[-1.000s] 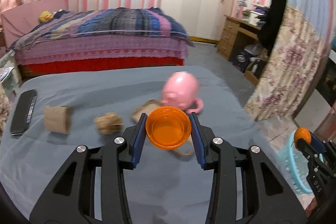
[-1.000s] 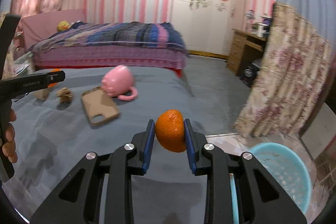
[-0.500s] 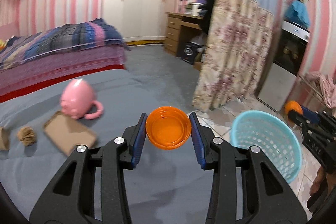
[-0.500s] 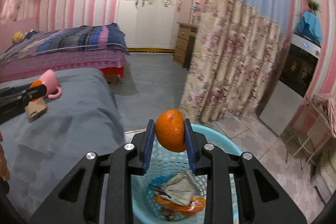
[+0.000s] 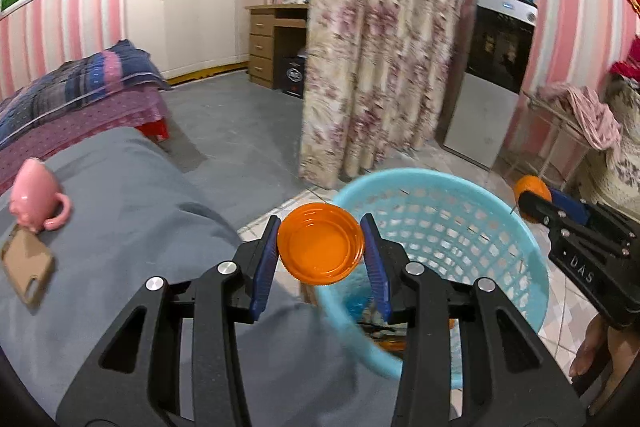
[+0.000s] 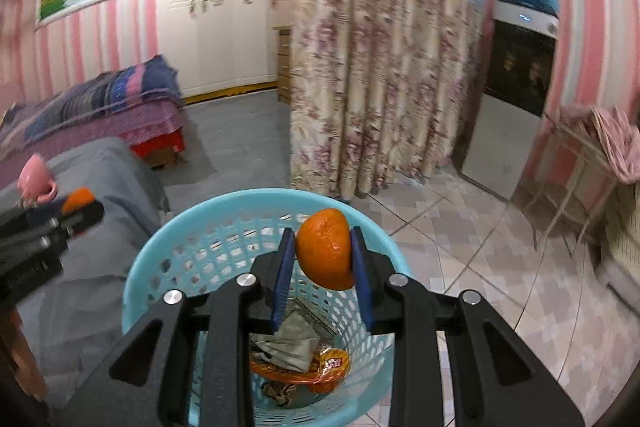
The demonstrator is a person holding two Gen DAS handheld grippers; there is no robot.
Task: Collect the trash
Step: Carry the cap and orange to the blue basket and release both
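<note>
With wrappers already in the light-blue plastic mesh basket (image 6: pixel 168 251), the right gripper (image 6: pixel 323 259) pinches a piece of orange peel (image 6: pixel 326 249) above it and the left gripper (image 5: pixel 321 247) clamps a round orange plastic lid (image 5: pixel 320 247) at its rim, both unreleased.

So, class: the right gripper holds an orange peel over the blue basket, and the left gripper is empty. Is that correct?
Not quite. The left gripper is not empty: its jaws are closed on an orange lid, as the left wrist view shows. The rest stands: the right gripper holds the orange peel over the blue basket, seen in the right wrist view.
</note>
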